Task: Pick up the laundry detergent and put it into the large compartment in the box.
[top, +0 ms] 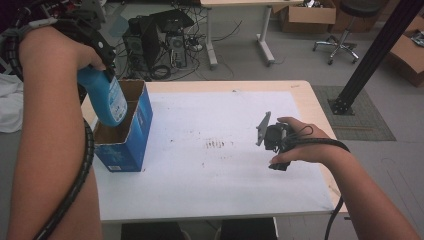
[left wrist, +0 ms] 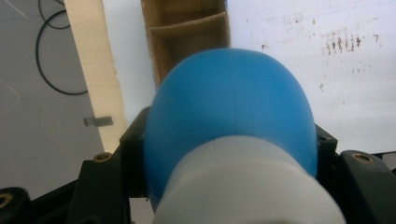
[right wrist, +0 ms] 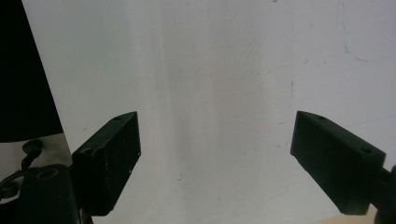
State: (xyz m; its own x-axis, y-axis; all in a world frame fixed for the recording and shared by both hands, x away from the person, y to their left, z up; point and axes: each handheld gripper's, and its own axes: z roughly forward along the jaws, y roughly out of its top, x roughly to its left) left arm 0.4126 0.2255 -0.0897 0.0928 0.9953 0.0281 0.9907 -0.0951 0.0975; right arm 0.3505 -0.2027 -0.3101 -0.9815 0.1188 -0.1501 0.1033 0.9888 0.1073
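Your left tool (left wrist: 229, 154) is clamped on a blue plastic bottle with a white lower band (top: 106, 97), its black jaws pressing the rounded body from both sides, and in the high view you hold that bottle tilted in the air above the open top of a blue cardboard box with a brown inside (top: 131, 131). The box stands at the left edge of the white-topped counter (top: 220, 175), and the left gripper view shows a cardboard divider splitting its inside into compartments just past the bottle. The step in hand looks like placing the bottle into the box. Your next move calls for lining the bottle up over one compartment, straightening it so it clears the divider and walls, lowering it until it is supported, and only then letting go; a tilted entry could catch the rim or push the light box. Your right tool (right wrist: 217, 154) has its jaws spread wide with nothing between them, resting low over the bare counter on the right, well apart from the box.
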